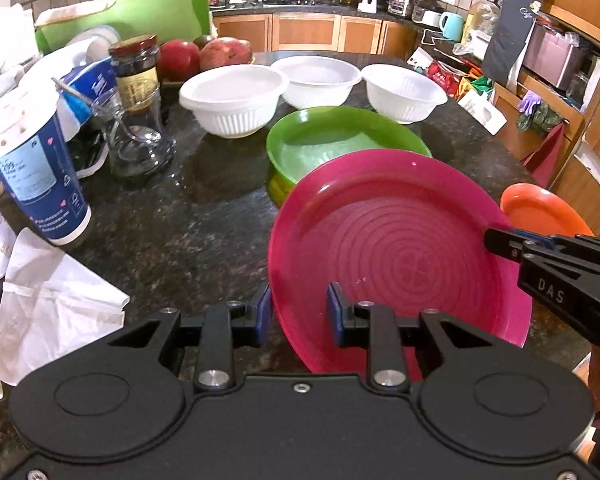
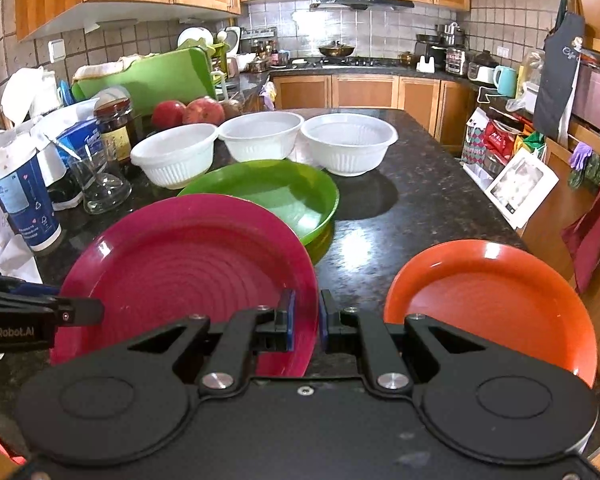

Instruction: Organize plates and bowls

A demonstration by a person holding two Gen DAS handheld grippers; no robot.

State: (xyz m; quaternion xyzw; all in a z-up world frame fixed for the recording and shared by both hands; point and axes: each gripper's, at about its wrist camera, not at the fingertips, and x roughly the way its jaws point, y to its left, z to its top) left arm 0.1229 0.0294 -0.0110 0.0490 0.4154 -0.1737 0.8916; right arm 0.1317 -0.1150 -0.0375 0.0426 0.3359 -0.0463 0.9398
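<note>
The pink plate (image 1: 400, 248) sits low and centre in both views, tilted up off the desk (image 1: 188, 232). The right gripper (image 2: 306, 320) pinches its right rim; the left gripper (image 1: 298, 312) straddles the left rim, jaws spread, contact unclear. Only the right view shows the whole orange plate (image 2: 496, 304), lower right by the desk edge. Behind: a green plate (image 2: 276, 192), three white bowls (image 2: 260, 140). Left, a cup (image 1: 36, 172) and jar (image 1: 136, 72) crowd in; bare desk centre-left.
</note>
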